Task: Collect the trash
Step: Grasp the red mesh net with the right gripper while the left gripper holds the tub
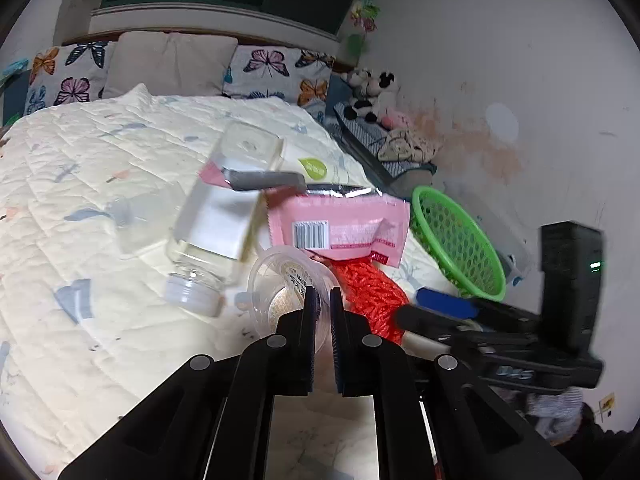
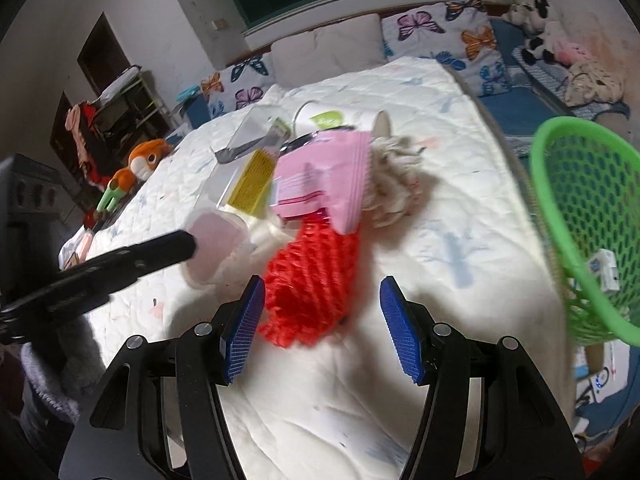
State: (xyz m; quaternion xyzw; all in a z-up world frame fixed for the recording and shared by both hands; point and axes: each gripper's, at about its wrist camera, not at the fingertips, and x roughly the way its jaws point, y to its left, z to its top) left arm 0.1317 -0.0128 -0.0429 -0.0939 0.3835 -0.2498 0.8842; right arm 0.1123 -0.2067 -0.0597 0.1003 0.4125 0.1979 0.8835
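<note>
Quilted bed (image 2: 400,92) carries the trash. Your left hand-held gripper (image 1: 324,300) pinches the flimsy cup (image 1: 280,284) rim; the right (image 2: 322,320), released, straddles the soft red net (image 2: 312,276) near the bed's edge — take its bunched middle.

Net bag (image 2: 312,276) red; wrapper (image 1: 340,226) pink; basket (image 2: 580,216) green mesh; pillows (image 1: 276,70) butterfly-printed; quilt (image 1: 100,168) cream.

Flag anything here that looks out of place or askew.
Trash is heaped on the bed quilt: a capped clear bottle lying on its side, a pink wrapper, red foam netting and a tipped plastic cup. The green basket sits tilted at the bed's edge.
</note>
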